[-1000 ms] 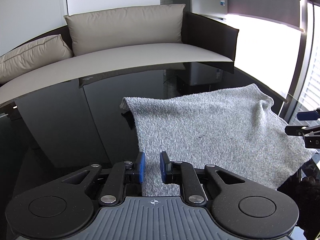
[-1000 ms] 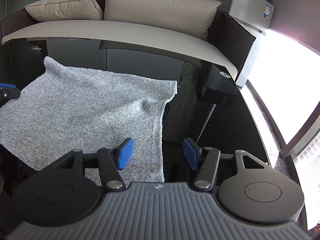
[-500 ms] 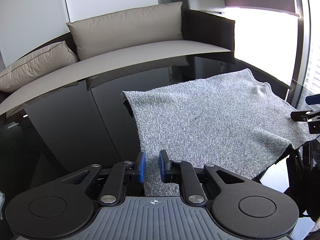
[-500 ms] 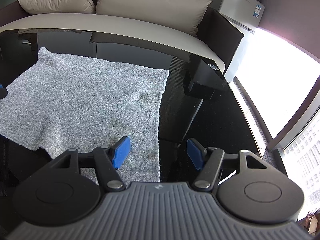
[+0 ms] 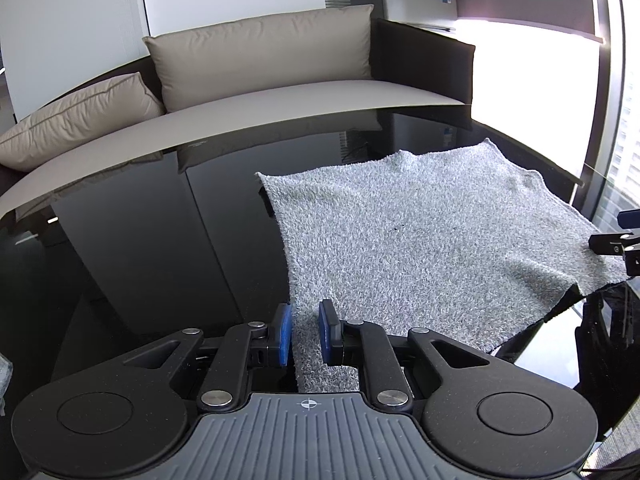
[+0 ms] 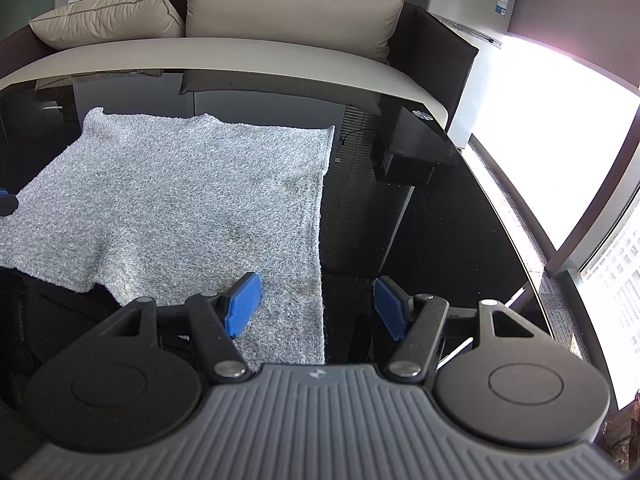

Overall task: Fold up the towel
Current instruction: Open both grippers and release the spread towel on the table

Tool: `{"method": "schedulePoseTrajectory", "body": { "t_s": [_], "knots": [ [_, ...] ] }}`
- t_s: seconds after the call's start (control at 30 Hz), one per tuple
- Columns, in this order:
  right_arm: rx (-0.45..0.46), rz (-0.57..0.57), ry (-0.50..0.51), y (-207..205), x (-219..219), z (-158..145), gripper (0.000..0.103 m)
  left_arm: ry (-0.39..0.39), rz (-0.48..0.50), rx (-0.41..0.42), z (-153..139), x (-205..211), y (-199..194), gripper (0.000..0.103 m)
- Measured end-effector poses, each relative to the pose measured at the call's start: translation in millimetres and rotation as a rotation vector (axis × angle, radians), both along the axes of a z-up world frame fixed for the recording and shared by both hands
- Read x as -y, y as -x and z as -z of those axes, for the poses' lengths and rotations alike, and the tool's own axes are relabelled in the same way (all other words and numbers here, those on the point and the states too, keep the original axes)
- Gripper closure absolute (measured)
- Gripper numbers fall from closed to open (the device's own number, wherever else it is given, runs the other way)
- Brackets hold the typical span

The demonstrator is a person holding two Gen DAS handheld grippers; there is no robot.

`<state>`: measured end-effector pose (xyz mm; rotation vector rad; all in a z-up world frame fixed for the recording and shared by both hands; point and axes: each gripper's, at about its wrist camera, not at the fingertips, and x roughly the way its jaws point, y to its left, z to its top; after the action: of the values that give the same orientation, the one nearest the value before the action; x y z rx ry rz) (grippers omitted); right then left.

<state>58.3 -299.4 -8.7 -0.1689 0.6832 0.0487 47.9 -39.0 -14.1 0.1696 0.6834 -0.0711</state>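
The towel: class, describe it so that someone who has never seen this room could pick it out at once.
Start at the long sofa with beige cushions; a glossy black table stands in front of it. On that table the towel is spread out, one near edge hanging over the table's side. It is the only soft, pale grey, fluffy thing on the dark, shiny surface.
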Motion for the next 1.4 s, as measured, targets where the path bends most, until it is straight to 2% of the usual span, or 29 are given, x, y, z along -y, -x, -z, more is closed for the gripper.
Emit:
{"method": "schedulePoseTrajectory", "body": {
  "t_s": [0.27, 0.43, 0.7, 0.73, 0.8, 0.83, 0.93, 1.03, 1.4],
  "knots": [
    [0.004, 0.017, -0.022, 2.4, 3.0, 2.7, 0.037, 0.012, -0.006, 0.005, 1.6, -0.3, 4.8, 0.088],
    [0.018, 0.016, -0.013, 5.2, 2.0, 2.5, 0.037, 0.058, -0.016, 0.017, 0.8, -5.9, 8.0, 0.086],
    [0.049, 0.036, -0.061, 15.6, 7.6, -2.1, 0.036, 0.132, -0.033, 0.047, -10.0, -10.5, 23.4, 0.044],
    [0.054, 0.04, -0.064, 17.2, 7.7, -2.7, 0.034, 0.133, -0.032, 0.048, -10.2, -10.2, 25.2, 0.04],
    [0.054, 0.044, -0.078, 20.2, 8.5, -3.1, 0.028, 0.137, -0.031, 0.049, -10.7, -9.7, 28.7, 0.022],
    [0.054, 0.045, -0.084, 21.4, 8.9, -3.2, 0.024, 0.141, -0.036, 0.051, -11.0, -9.5, 30.3, 0.018],
    [0.064, 0.051, -0.101, 27.2, 9.6, -4.5, 0.018, 0.158, -0.051, 0.064, -12.3, -10.6, 35.8, 0.002],
    [0.068, 0.053, -0.115, 32.7, 10.6, -5.5, 0.011, 0.178, -0.059, 0.055, -12.0, -12.0, 40.1, 0.001],
    [0.027, 0.082, -0.182, 44.4, 16.1, -3.1, 0.011, 0.2, -0.061, 0.023, -8.6, -13.5, 53.4, 0.001]
  ]
}}
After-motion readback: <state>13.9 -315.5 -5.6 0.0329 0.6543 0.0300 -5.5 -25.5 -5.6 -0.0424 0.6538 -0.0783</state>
